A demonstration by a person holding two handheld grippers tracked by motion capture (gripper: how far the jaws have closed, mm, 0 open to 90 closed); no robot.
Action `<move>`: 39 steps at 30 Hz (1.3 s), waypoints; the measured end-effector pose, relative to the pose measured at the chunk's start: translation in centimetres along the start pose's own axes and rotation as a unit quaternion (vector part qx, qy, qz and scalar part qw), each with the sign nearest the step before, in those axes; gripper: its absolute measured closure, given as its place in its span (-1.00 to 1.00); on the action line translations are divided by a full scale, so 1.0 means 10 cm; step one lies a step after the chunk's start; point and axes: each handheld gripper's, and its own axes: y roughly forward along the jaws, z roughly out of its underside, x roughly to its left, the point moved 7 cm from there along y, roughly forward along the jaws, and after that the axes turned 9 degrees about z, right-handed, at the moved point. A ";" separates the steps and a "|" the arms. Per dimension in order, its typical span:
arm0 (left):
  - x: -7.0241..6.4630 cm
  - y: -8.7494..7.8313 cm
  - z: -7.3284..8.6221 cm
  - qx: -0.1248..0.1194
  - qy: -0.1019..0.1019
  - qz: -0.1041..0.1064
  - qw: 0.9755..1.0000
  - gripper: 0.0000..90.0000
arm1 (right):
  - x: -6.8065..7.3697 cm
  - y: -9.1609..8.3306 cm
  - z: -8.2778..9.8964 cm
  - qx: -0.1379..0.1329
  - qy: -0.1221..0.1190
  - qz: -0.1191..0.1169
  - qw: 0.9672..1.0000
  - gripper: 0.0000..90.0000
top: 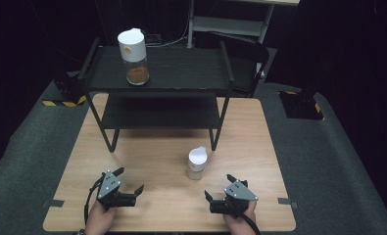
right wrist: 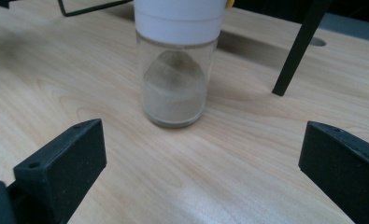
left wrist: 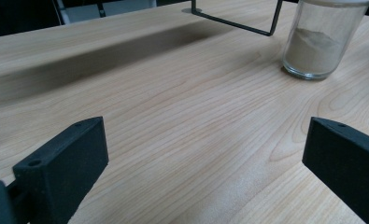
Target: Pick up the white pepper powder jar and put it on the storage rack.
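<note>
On the wooden worktop [top: 157,161] a small jar [top: 197,164] with a white lid and pale powder stands upright, ahead of the right gripper [top: 219,188] and a little to the left of its jaws, apart from them. Both that gripper and the left gripper [top: 131,181] are held low near the worktop's near edge, jaws spread wide with nothing between them. Well beyond both, a black two-tier shelf [top: 181,68] carries a taller jar [top: 133,57] with brown powder on its top tier.
</note>
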 end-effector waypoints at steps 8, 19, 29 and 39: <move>0.01 0.00 0.00 -0.001 0.000 0.004 1.000 -0.99 | 0.05 0.09 -0.10 -0.007 -0.005 0.002 1.000 -1.00; 0.02 -0.01 0.01 -0.004 -0.004 0.005 1.000 -0.99 | 0.03 0.25 -0.22 -0.003 0.004 -0.010 1.000 -0.99; 0.03 -0.02 0.01 -0.006 -0.005 0.010 1.000 -0.99 | 0.05 0.40 -0.31 -0.009 0.001 -0.020 1.000 -0.95; 0.04 -0.02 0.02 -0.008 -0.003 0.011 1.000 -0.99 | 0.09 0.51 -0.37 -0.026 0.027 -0.010 0.999 -0.94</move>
